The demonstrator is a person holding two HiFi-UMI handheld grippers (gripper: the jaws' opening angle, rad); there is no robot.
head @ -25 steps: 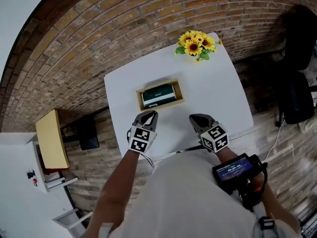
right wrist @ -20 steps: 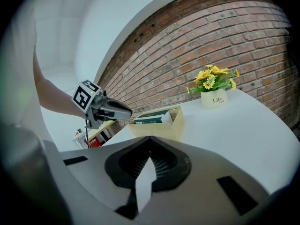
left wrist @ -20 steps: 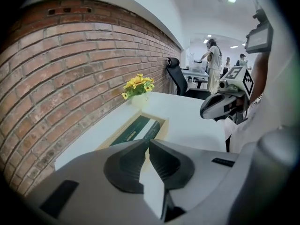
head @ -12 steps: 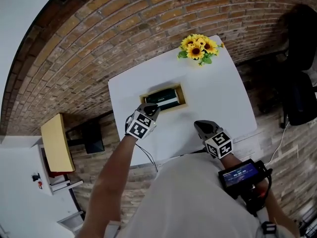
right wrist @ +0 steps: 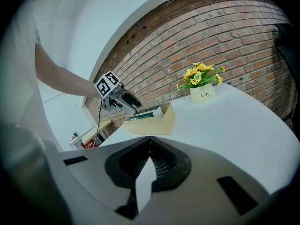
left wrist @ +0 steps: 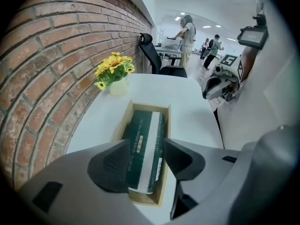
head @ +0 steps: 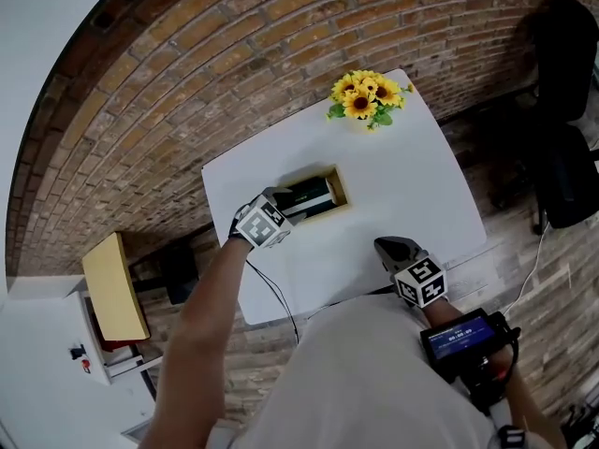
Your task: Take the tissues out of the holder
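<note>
A dark green tissue pack (head: 307, 195) (left wrist: 143, 142) lies in a shallow wooden holder (head: 338, 188) (left wrist: 165, 111) near the left back of the white table (head: 402, 181). My left gripper (head: 283, 204) (left wrist: 145, 161) points steeply down over the holder's near end. Its jaws have just been opening and stand open, with the pack's near end between them and a gap at the right pad. My right gripper (head: 391, 247) (right wrist: 149, 159) is shut on nothing, low over the table's front right. From there the holder (right wrist: 157, 123) and the left gripper (right wrist: 123, 100) show ahead.
A white pot of sunflowers (head: 365, 96) (left wrist: 114, 70) (right wrist: 202, 81) stands at the table's far corner by the brick wall. A black office chair (head: 562, 157) is off to the right. A yellow side table (head: 114, 288) sits on the floor at left.
My left gripper has travelled from the table's front edge forward to the holder, tipped downward, and its jaws have parted. The right gripper has stayed where it was.
</note>
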